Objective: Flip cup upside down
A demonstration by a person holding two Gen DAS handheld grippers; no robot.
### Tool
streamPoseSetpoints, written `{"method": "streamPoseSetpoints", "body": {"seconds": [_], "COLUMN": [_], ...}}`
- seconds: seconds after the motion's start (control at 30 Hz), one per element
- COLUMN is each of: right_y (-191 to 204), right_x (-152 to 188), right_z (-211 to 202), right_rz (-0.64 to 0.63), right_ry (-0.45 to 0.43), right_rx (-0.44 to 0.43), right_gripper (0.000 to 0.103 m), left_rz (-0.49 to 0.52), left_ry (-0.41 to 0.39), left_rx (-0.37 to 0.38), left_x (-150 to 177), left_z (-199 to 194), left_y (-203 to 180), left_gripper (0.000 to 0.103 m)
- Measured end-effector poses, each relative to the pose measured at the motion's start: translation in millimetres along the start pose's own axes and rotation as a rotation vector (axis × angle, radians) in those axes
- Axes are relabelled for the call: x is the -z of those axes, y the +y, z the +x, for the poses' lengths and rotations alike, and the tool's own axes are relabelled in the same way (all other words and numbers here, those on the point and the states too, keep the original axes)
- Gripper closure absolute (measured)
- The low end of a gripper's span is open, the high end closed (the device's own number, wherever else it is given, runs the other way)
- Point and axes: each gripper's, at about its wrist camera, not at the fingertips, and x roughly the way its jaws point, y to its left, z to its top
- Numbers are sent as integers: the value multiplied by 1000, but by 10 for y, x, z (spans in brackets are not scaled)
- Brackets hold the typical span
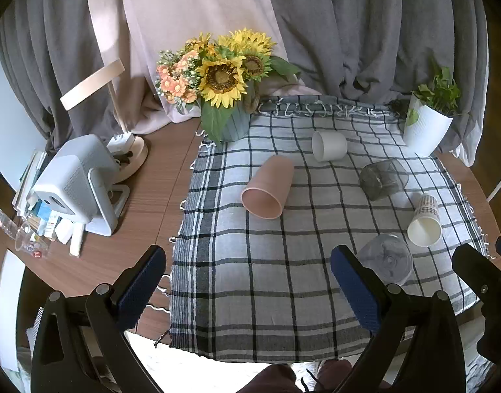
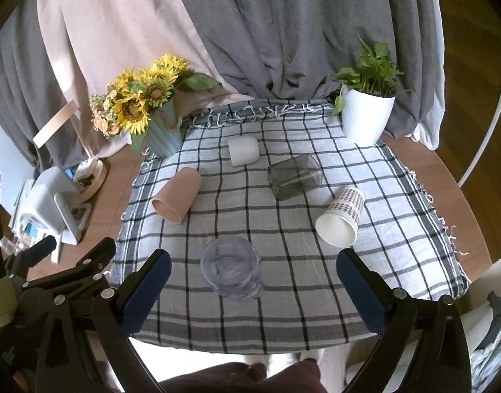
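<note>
— Grey and pale pink curtains point(image 2: 283, 32) hang behind a round wooden table point(image 1: 145, 196), and a black-and-white checked cloth point(image 2: 283, 235) covers most of it. Where are the cups?

— All five are on the cloth. In the right wrist view, the clear glass cup point(image 2: 230, 267) sits low in the centre of the frame, between the two blue-padded fingers point(image 2: 145, 291) but not touched by them (whether it stands upright or mouth down I cannot tell). The others lie on their sides: a pink cup point(image 2: 176, 198) at centre left, a white cup point(image 2: 243, 150) above the middle, a smoky grey glass point(image 2: 294, 177) just right of it, and a patterned paper cup point(image 2: 342, 217) at centre right.

— And the grippers?

— The right gripper point(image 2: 253, 291) is spread wide, holding nothing. The left gripper point(image 1: 248, 286) is likewise spread wide over bare cloth at the bottom of its frame, empty.

— Anything else?

— Sunflowers in a blue vase point(image 1: 224, 78) at upper centre of the left wrist view, a potted plant in a white pot point(image 1: 427, 121) at upper right, and a white projector-like device point(image 1: 77, 180) at left.
</note>
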Motion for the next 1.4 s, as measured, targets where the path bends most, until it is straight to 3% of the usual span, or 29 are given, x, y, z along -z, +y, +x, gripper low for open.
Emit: {"method": "streamPoseSetpoints", "body": {"seconds": [1.4], "right_y": [9], "right_x": [-13], "right_z": [27], "right_rz": [2], "right_ry": [4], "right_rx": [2], "right_gripper": [1], "left_rz": [-3], "left_ry": [7], "left_rx": [0], "left_x": [-28], "left_z": [22], "left_y": [0], "left_gripper": [0]}}
